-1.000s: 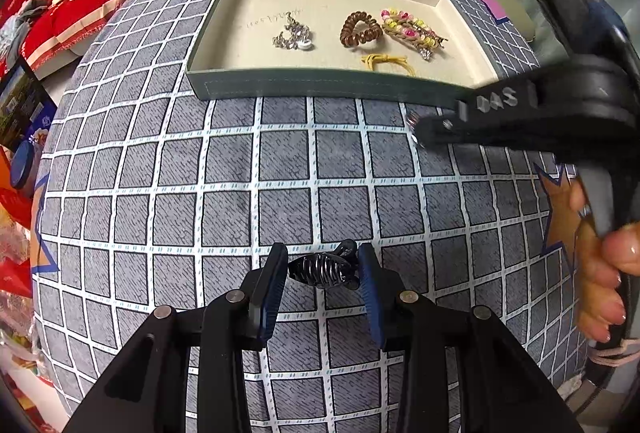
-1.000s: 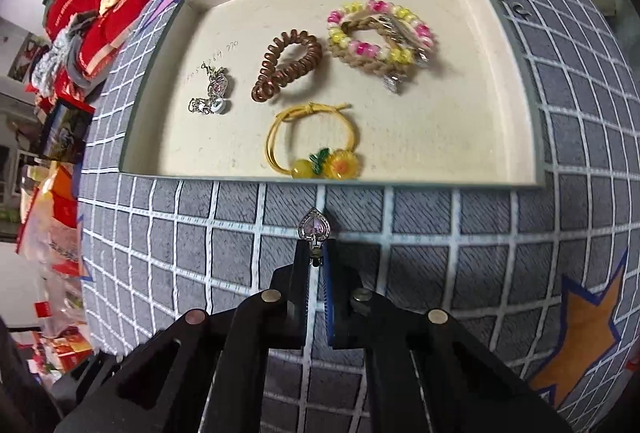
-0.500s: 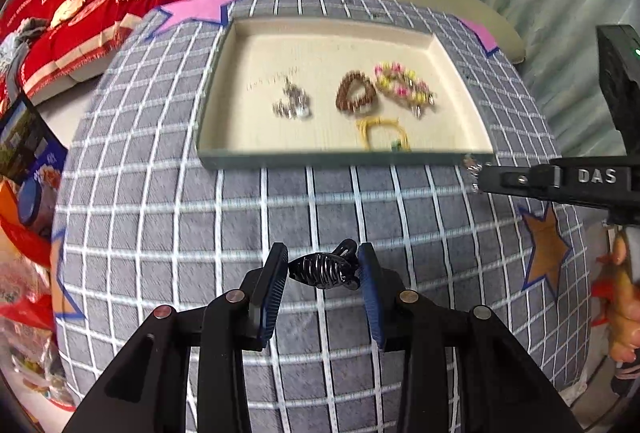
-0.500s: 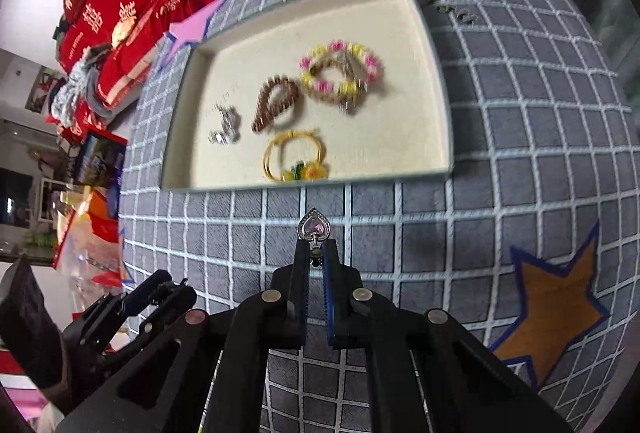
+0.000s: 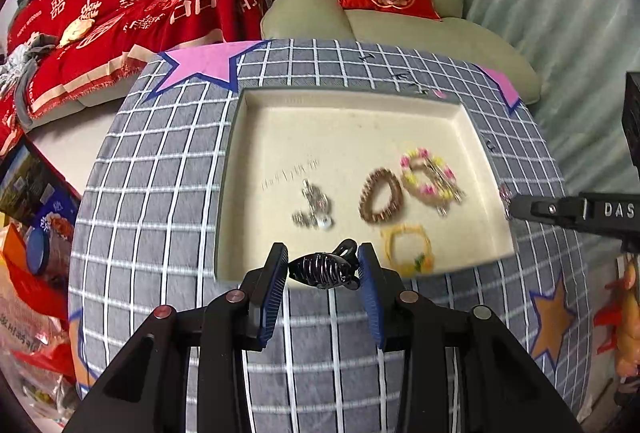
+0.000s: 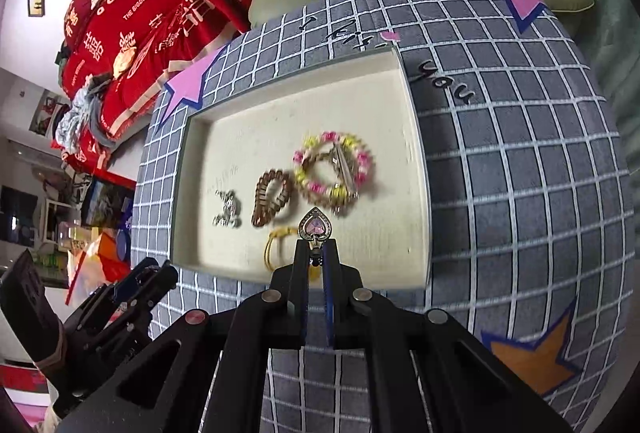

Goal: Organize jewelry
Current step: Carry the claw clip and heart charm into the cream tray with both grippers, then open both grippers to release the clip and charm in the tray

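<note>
Clamping a black plastic claw hair clip [image 5: 323, 270] between the blue pads of the left hand-held gripper [image 5: 323, 273], above the near rim of a shallow cream-lined rectangular tray [image 5: 352, 113]. Pinching a small silver heart-shaped pendant with a pink stone [image 6: 316, 225] at the nearly closed tips of the right hand-held gripper [image 6: 317, 253], over the tray's near part. Resting inside the tray: a cluster of silver earrings [image 5: 314, 207], a brown spiral hair tie [image 5: 380, 195], a woven bracelet with pink and yellow beads [image 5: 430, 181] and a yellow elastic band with a small flower charm [image 5: 408, 249], side by side but apart. Sitting under the tray: a table with a grey white-gridded cloth bearing coloured stars [image 5: 160, 173].
</note>
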`<state>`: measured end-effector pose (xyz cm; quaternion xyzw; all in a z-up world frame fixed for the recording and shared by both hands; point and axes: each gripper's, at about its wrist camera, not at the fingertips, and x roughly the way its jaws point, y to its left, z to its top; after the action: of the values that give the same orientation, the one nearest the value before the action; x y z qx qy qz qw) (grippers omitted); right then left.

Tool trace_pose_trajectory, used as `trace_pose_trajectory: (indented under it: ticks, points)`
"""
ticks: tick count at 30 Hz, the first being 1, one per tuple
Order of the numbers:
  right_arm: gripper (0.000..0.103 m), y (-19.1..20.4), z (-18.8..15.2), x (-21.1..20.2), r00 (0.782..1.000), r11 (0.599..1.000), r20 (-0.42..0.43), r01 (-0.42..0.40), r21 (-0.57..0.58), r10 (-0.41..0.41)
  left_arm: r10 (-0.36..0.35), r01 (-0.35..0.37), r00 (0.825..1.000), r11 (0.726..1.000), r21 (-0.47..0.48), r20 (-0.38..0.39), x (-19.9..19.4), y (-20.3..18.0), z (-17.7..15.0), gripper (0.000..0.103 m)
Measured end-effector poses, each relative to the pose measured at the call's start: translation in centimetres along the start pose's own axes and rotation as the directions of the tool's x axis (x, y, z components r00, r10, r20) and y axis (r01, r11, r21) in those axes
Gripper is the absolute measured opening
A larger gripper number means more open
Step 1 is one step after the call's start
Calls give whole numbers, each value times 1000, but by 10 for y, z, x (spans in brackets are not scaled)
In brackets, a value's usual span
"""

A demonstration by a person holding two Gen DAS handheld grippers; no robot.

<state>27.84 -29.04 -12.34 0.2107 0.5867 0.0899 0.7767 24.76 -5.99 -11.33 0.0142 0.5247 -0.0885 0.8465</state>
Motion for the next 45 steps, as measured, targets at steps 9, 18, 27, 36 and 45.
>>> trace_pose_trajectory:
  ticks: [9, 18, 27, 36, 45]
  points:
    - [6, -4, 20, 28, 999, 1000, -22, 27, -6, -28, 41, -41, 999, 999, 1, -25, 39, 2, 24, 46]
    - [6, -12, 32, 56, 997, 998, -49, 58, -9, -58, 67, -68, 995, 998, -9, -74, 71, 4, 27, 46]
    - [7, -18, 33, 67, 995, 998, -73, 64, -2, -63, 100, -99, 990, 995, 17, -102, 85, 0, 25, 46]
    - [47, -17, 34, 66, 995, 998, -78, 57, 4, -57, 123, -122, 987, 992, 23, -101, 82, -3, 24, 65]
    - [52, -13, 30, 52, 998, 999, -59, 32, 14, -31, 115, -115, 989, 993, 4, -93, 70, -2, 24, 99]
